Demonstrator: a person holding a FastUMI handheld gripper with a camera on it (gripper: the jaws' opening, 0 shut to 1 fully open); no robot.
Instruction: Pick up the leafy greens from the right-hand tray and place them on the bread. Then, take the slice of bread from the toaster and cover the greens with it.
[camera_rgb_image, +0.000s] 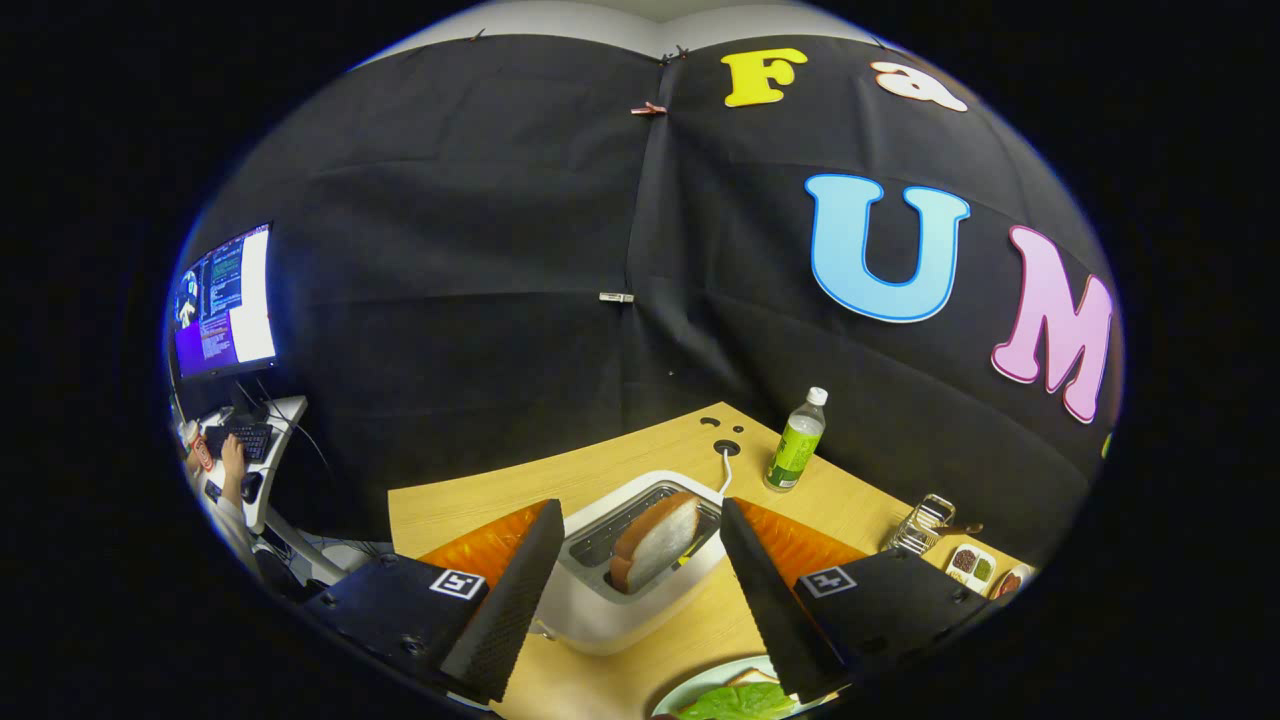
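Green on the plate: leafy greens (738, 702) lie on a pale plate (690, 688) just under and behind the gripper's right finger, with a corner of bread (752, 677) showing beneath them; by that, the first half of the task looks done.
Gripper: the gripper (631, 590) is open, fingers spread wide, gripping nothing; it hangs above the worktop, looking down and forward.
Worktop: light wood worktop (640, 470), bare between plate and toaster.
Toaster: a white toaster (610, 610) sits just ahead, framed between the two fingers, touching neither.
Bread slice: the slice of bread (655, 542) stands on edge in the toaster slot, brown crust up, leaning a little, its top well clear of the slot.
Key relation: the slice lies straight ahead and below, centred between the fingers; its long axis runs from near left to far right, slantwise to the line between the fingers, so I judge a small twist of the wrist is needed for the fingers to close on its flat faces.
Trays: orange trays (800, 545) show beyond each finger, either side of the toaster.
Cable: a white cord (724, 472) runs from the toaster's far side to a hole in the worktop.
Bottle: a green-labelled bottle (796, 443) stands beyond, to the right.
Far right: a wire rack (918, 524) and a small dish of condiments (970, 566).
Far left: a person's hand (232, 462) at a keyboard (245, 438) under a monitor (226, 302).
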